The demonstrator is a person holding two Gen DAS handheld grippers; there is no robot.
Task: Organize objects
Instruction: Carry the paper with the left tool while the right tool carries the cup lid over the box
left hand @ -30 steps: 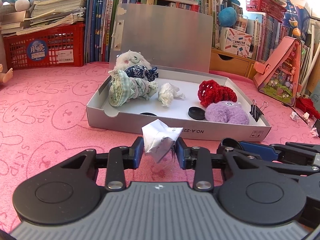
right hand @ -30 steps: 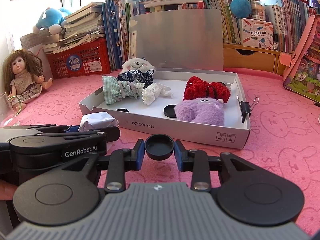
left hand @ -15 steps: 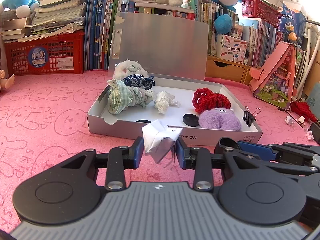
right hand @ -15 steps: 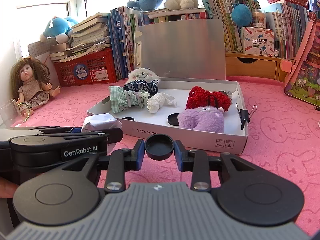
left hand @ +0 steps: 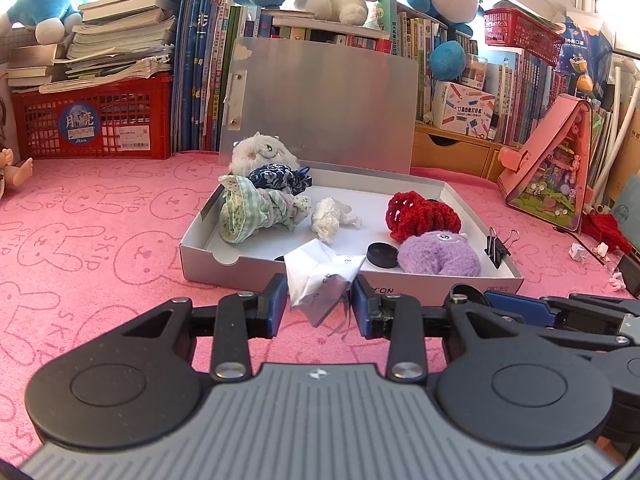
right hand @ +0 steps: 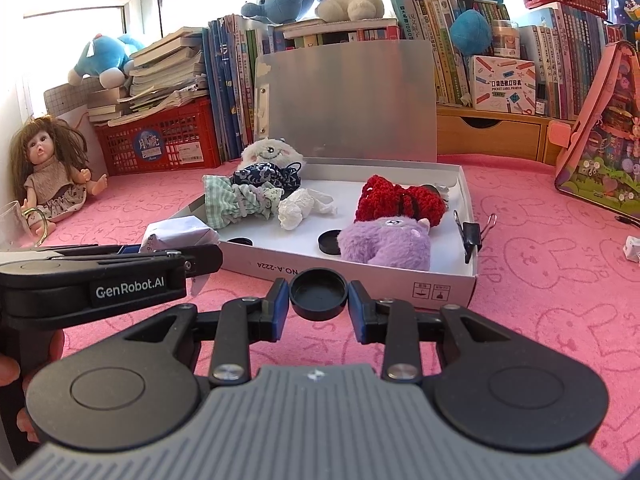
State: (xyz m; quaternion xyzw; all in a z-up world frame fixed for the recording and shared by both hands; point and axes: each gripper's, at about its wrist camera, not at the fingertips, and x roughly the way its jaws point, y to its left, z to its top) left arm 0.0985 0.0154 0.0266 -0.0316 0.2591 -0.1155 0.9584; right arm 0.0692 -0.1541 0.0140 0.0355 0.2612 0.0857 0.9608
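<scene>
The box (left hand: pixel 348 276) now sits farther off and lower in both views, showing more shelf (right hand: pixel 400 12) behind.

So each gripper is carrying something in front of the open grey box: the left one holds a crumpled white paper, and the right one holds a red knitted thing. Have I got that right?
Nearly. The right gripper holds a round black cap, not a red knitted thing; the right wrist view shows it pinched between the fingers. The red knitted item lies inside the open grey box. The left gripper does hold the crumpled white paper.
</scene>
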